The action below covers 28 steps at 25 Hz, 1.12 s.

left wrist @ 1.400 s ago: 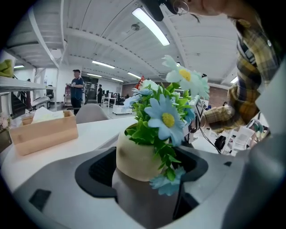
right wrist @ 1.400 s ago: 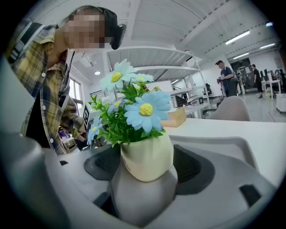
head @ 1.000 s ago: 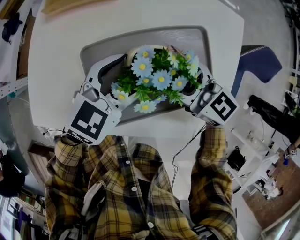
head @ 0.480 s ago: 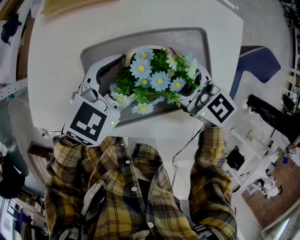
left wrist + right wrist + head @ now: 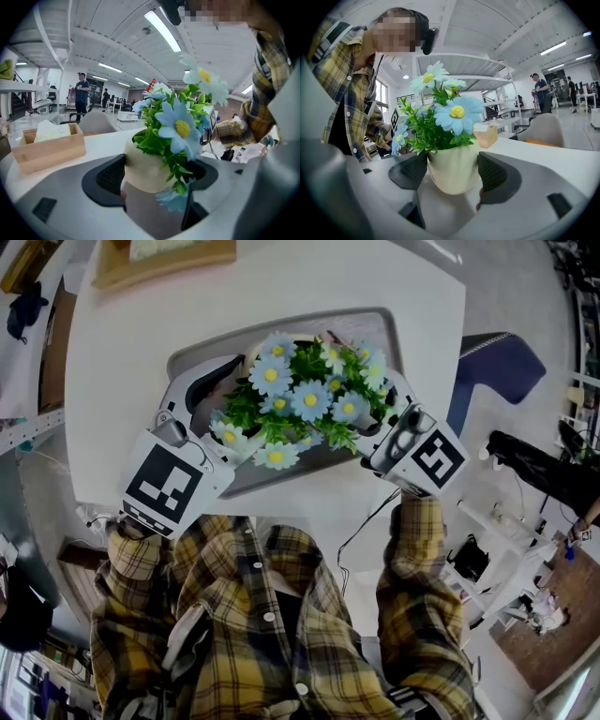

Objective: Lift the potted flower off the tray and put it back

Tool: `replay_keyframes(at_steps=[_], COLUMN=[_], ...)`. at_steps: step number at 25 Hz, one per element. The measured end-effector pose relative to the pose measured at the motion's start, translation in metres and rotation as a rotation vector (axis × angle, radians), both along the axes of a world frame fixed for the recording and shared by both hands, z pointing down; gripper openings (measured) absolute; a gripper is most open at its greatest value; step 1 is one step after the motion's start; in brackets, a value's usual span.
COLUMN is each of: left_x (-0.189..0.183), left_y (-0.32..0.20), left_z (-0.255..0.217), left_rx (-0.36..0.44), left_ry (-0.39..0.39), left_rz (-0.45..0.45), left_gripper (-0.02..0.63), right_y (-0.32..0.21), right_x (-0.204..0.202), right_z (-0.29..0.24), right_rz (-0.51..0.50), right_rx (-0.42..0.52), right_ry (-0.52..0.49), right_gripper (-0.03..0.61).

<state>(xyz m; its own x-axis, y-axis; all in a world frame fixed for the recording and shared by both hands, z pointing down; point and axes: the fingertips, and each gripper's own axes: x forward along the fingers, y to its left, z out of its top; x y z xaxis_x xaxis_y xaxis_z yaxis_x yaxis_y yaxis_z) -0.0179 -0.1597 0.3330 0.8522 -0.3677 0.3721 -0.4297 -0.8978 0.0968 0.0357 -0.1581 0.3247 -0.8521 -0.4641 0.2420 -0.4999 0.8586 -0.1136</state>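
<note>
**Lift phase.** The potted flower sits within the outline of the grey tray on the white surface; no view shows whether its base has cleared the tray floor. The left gripper and the right gripper flank it from opposite sides, each clamped on the cream pot, though leaves hide the left gripper's far pad. The step in hand is judged to be the lift. The next move calls for raising both grippers together and level, so the pot does not tilt, then lowering it onto the same tray.
</note>
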Motion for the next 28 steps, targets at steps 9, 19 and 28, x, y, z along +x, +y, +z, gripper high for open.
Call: replay_keyframes(at_steps=[9, 19, 28], left_x=[0.002, 0.01, 0.01], left_y=[0.001, 0.001, 0.006], left_z=[-0.022, 0.019, 0.019], left_rx=[0.003, -0.006, -0.043], left_ry=[0.055, 0.102, 0.145], left_rz=[-0.022, -0.002, -0.017], left_gripper=[0.368, 0.368, 0.368], right_y=[0.001, 0.001, 0.008], right_x=[0.002, 0.009, 0.01], right_z=[-0.026, 0.01, 0.012], right_rz=[0.009, 0.049, 0.078], right_rx=[0.045, 0.082, 0.07], right_ry=[-0.005, 0.003, -0.048], right_gripper=[0.339, 0.337, 0.336])
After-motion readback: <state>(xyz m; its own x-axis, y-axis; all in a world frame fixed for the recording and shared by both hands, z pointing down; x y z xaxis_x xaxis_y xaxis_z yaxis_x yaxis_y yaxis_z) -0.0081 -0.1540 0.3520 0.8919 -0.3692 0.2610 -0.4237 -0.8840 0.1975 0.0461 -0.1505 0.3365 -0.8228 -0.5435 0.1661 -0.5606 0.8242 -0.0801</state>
